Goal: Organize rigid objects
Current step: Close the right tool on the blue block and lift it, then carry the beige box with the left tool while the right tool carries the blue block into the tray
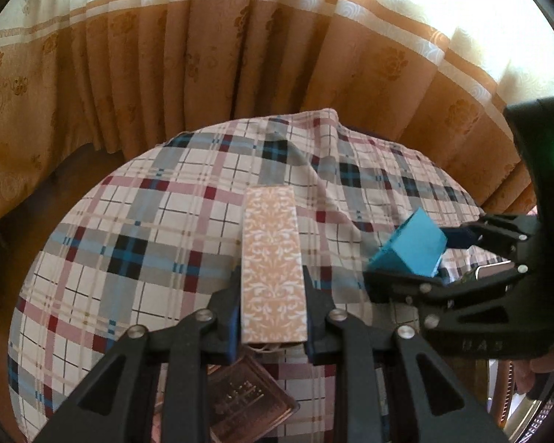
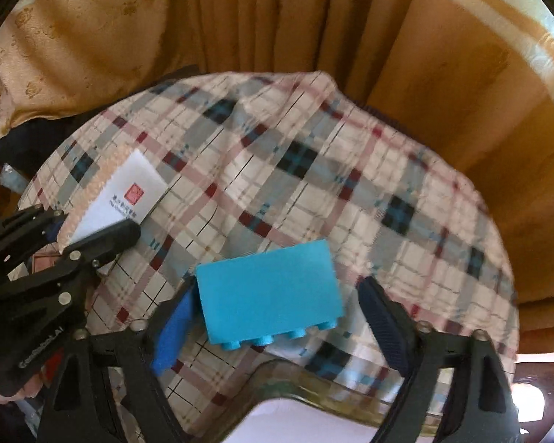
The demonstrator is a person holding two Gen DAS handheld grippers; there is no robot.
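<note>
My left gripper (image 1: 271, 277) is shut on a long peach box with a white leaf pattern (image 1: 269, 243), held over the plaid tablecloth (image 1: 129, 221). In the right wrist view the same box (image 2: 129, 192) shows a white face with a red stamp, clamped by the left gripper (image 2: 88, 232). A light-blue studded block (image 2: 269, 291) sits between the fingers of my right gripper (image 2: 277, 284). The left pad (image 2: 173, 325) touches the block. A strip of cloth shows between the block and the right pad (image 2: 380, 317). From the left wrist view the block (image 1: 406, 247) looks tilted.
A clear pinkish plastic case (image 1: 247, 402) lies under the left gripper near the table's front. A transparent container rim (image 2: 295, 387) curves along the near edge. Orange curtains (image 1: 203, 74) hang close behind the round table, whose cloth is lumpy at the back.
</note>
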